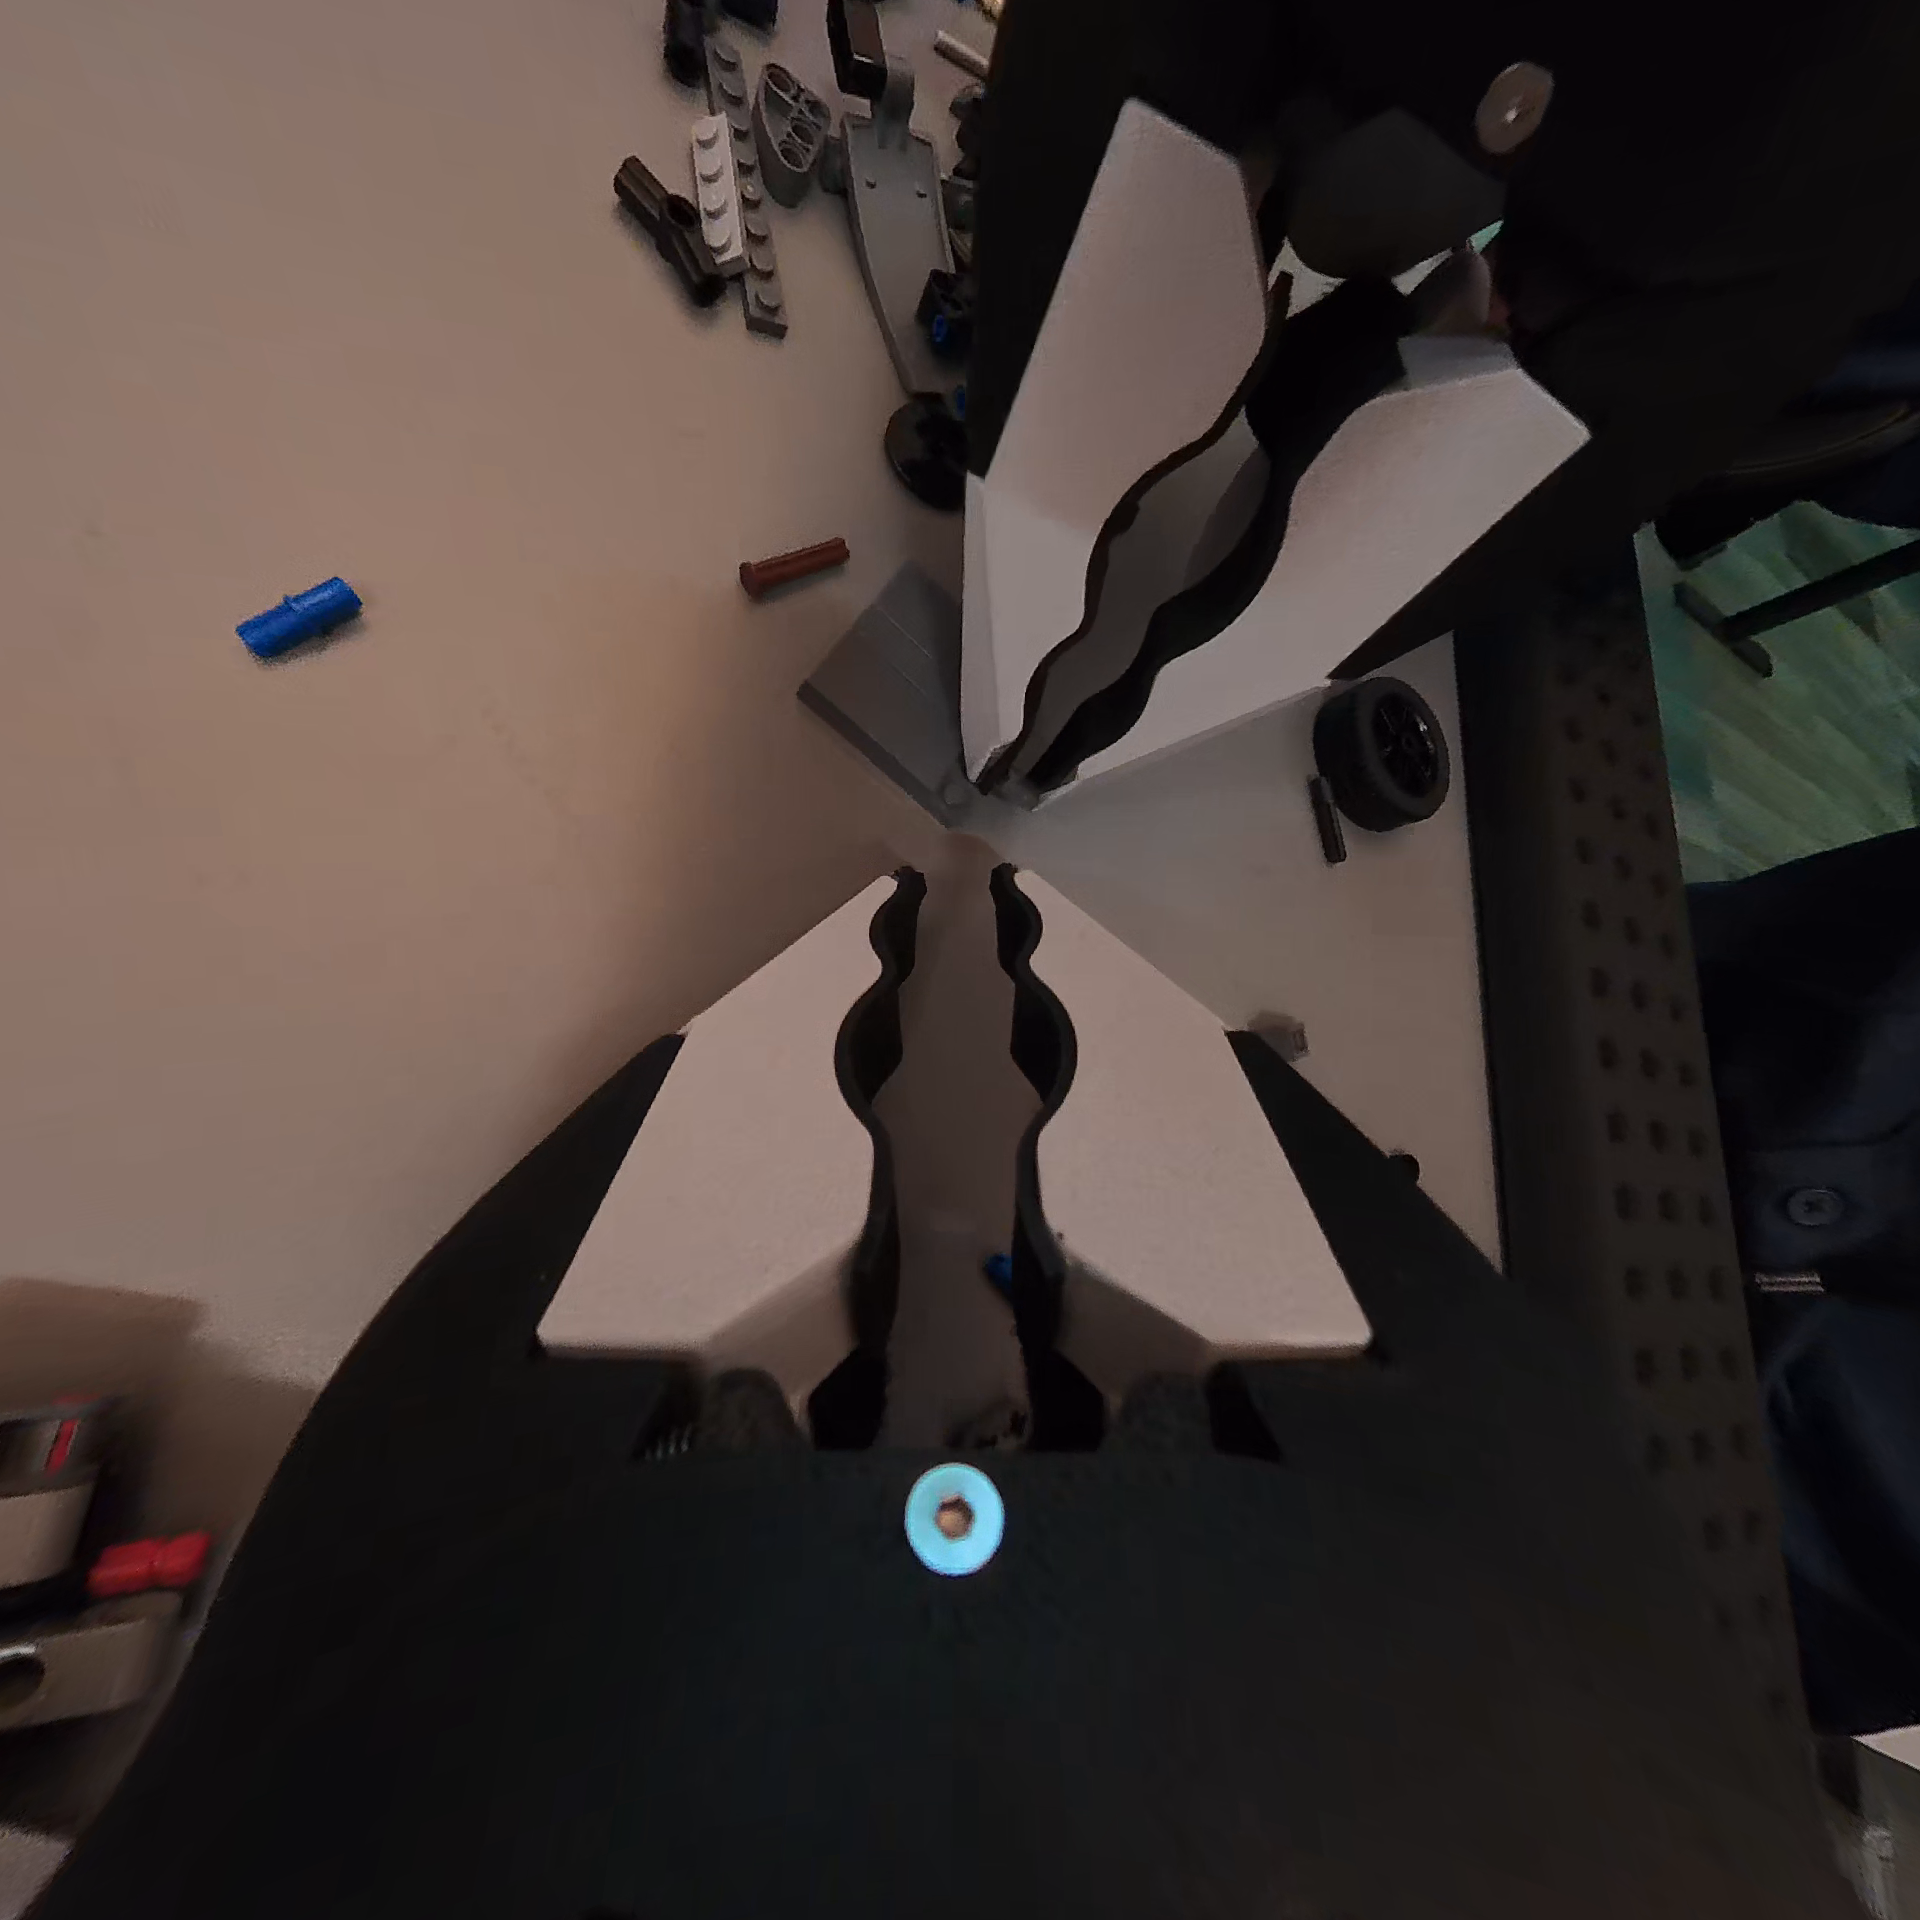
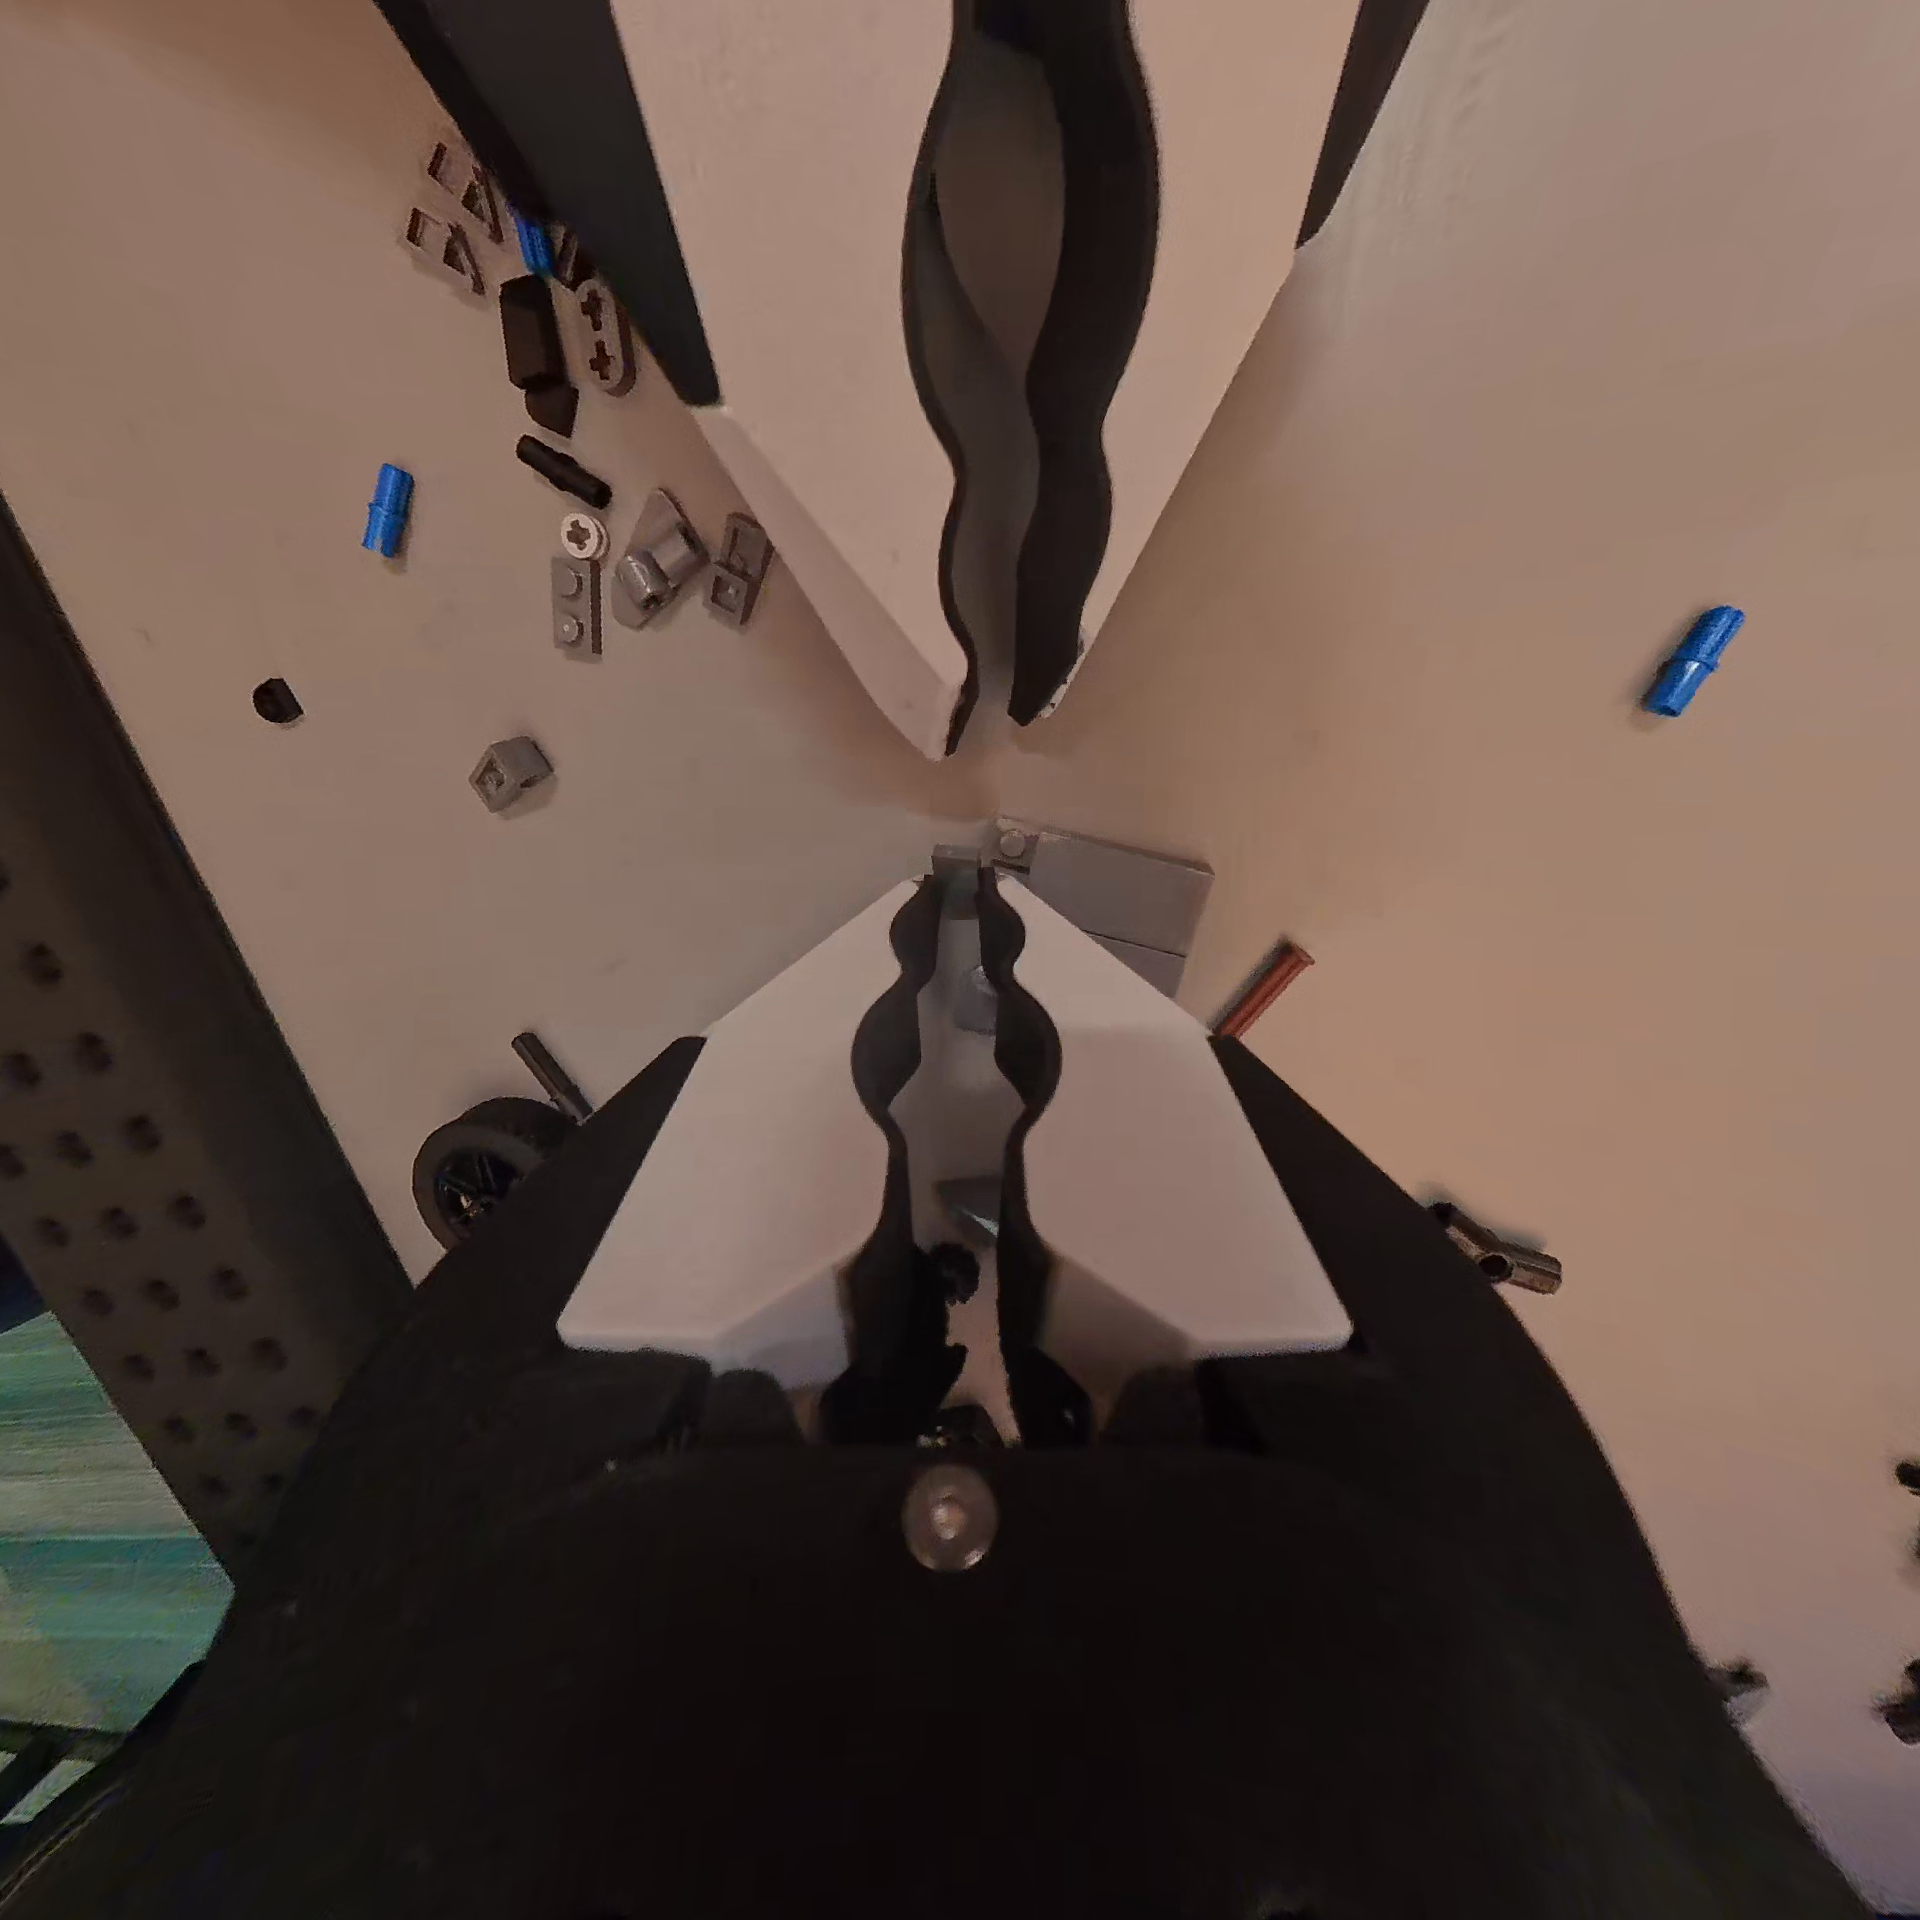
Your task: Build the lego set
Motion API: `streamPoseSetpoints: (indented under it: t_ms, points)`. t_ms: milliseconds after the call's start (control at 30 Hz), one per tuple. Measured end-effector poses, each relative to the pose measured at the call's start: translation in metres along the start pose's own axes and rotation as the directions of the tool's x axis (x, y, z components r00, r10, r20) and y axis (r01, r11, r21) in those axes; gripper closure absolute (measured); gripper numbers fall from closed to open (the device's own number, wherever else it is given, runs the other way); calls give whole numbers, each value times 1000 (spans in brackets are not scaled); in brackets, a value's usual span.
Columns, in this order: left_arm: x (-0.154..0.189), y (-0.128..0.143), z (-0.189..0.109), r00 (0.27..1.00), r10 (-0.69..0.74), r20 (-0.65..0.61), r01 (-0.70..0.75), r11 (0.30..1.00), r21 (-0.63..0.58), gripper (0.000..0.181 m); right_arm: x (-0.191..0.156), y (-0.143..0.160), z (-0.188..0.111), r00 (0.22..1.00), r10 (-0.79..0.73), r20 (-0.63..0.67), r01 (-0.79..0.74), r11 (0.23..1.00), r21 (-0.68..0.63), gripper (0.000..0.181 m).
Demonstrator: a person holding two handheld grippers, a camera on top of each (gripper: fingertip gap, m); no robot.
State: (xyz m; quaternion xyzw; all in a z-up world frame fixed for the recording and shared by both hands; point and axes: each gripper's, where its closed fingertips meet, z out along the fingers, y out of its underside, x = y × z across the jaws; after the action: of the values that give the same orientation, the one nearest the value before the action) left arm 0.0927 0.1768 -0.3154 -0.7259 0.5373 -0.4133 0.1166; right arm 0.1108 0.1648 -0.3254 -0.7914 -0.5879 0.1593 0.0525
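right tool (image 2: 956,883) is closed on a grey lego piece (image 2: 1127,883), pinching it at the studded corner w/ the tips while the rest of the flat grey slab sticks out to one side over the tabletop (image 1: 312,935); prob held by the edge like that so the studs and most of the face stay free for joining. can't tell if the piece is lifted or resting on the surface. left tool (image 1: 951,878) sits tip to tip w/ it, just short of the piece, jaws a narrow gap apart and nothing between them, so open and empty; looks lined up to take the other side of the piece or bring a part to it, tho that's a guess. in the left wrist view the same grey slab (image 1: 888,665) shows beside the right tool's tips (image 1: 1003,779). loose parts are spread around w/in reach: blue pin (image 1: 298,615) well off by itself, brown axle pin (image 1: 795,566) near the held piece, black wheel (image 1: 1380,750) w/ a small dark pin near the tabletop's edge, and a heap of grey plates, black connectors and a curved grey panel (image 1: 899,239) farther back. right wrist view adds a cluster of small grey and black bits (image 2: 623,561), another blue pin (image 2: 388,509) and a lone grey stud piece (image 2: 509,772). build looks early: most parts are unsorted and unjoined. dark perforated rail (image 1: 1621,1039) runs along the tabletop's edge.
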Motion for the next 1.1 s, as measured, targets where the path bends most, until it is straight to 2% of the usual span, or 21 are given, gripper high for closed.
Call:
streamPoseSetpoints:
  t_ms: [400,700,1100]
  points:
    - [-1,-3,5,999,24,31,-24,1000,1,167,5,-3,-5,998,64,11,-64,997,40,176]
    - [5,-5,7,1000,27,5,-27,1000,7,166,5,1,0,997,81,16,-81,997,13,176]
    - [3,-2,11,998,50,35,-49,999,-17,167,6,3,-2,996,86,16,-86,996,11,173]
